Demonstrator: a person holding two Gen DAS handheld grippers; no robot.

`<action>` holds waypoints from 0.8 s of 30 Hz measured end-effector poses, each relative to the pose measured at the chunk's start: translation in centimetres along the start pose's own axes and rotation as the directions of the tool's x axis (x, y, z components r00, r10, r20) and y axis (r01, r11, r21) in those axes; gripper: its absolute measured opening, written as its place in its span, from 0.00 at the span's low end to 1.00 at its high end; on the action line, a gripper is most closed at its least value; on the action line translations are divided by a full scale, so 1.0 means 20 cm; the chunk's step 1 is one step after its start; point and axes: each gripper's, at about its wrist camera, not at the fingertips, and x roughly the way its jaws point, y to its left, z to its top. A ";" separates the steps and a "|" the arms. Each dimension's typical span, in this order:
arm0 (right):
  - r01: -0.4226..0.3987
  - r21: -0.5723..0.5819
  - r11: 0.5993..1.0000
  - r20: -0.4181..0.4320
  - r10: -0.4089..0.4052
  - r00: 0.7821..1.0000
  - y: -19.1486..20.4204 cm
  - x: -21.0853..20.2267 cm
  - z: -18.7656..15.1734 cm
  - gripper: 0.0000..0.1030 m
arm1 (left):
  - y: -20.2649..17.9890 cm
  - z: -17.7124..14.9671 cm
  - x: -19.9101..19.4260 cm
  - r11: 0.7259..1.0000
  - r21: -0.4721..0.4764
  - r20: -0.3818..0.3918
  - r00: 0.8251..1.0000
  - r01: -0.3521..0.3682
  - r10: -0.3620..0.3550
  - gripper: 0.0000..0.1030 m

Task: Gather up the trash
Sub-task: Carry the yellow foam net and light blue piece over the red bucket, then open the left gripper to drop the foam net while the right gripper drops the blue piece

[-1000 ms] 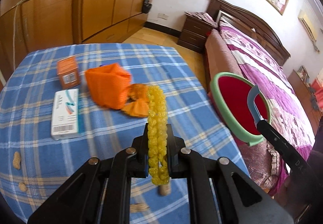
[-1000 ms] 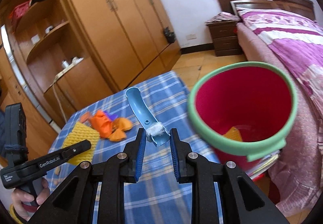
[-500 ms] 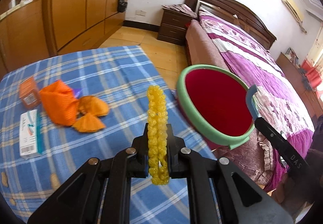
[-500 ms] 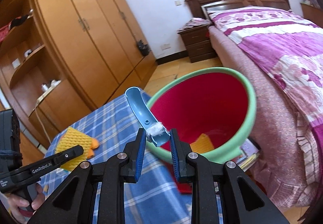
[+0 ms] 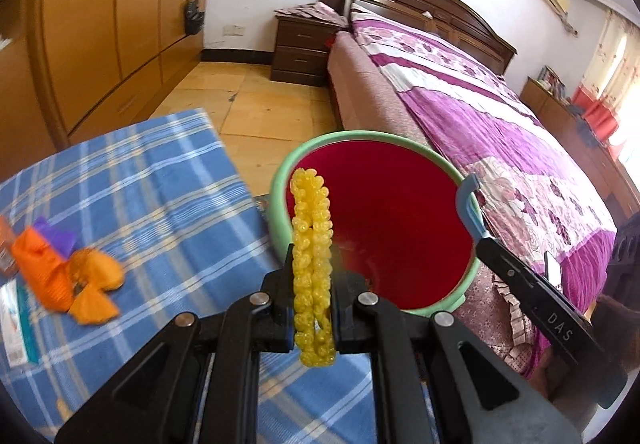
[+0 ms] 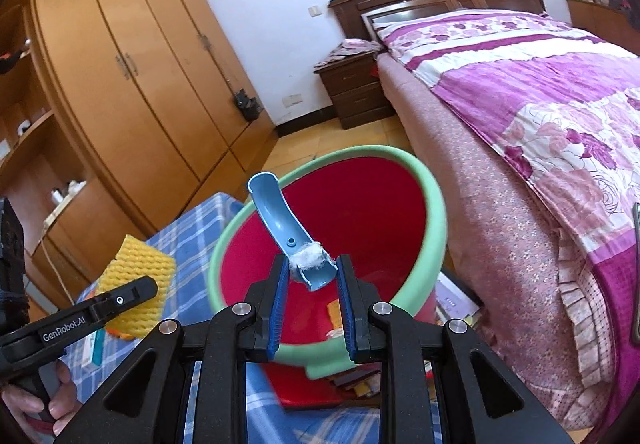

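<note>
The left gripper is clamped on a yellow foam net, a knobbly mesh sleeve that stands edge-on between the pads and rises to the middle of the left wrist view. Its upper end overlaps the near rim of the red bin, a bucket with a pale green rim that sits in the centre of that view, between the table's edge and the side of the bed. In the right wrist view the same net shows as a flat yellow pad at lower left, in front of the checked cloth.

The right gripper is clamped on the lower end of a blue plastic scoop, a curved, trough-shaped piece with a bit of white fluff stuck near the pads. The scoop slants up and to the left across the bin's open mouth in the centre of the right wrist view. In the left wrist view it appears at right centre, its tip hooked just over the bin's right rim. A yellow scrap lies inside the bin, low down near the bottom.

The table wears a blue checked cloth and fills the lower left of the left wrist view. On it, at the far left, lie orange wrappers with a purple scrap just behind them, blurred, and a white box at the frame's edge. A hand grips the left gripper's handle at the lower left corner of the right wrist view.
</note>
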 end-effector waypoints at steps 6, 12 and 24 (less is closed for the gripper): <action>0.012 0.021 1.000 -0.014 -0.012 1.000 -0.07 0.05 0.02 0.23 | -0.08 0.03 0.13 0.999 0.040 -0.014 1.000 0.005 -0.005 0.11; 0.026 0.014 1.000 -0.024 -0.025 0.999 -0.11 0.12 0.05 0.23 | -0.11 0.05 0.21 0.999 0.046 -0.016 1.000 -0.007 0.007 0.11; 0.006 -0.003 1.000 -0.065 -0.007 0.998 -0.15 0.24 0.09 0.23 | -0.09 0.03 0.32 0.999 0.005 -0.075 0.996 -0.050 0.051 0.41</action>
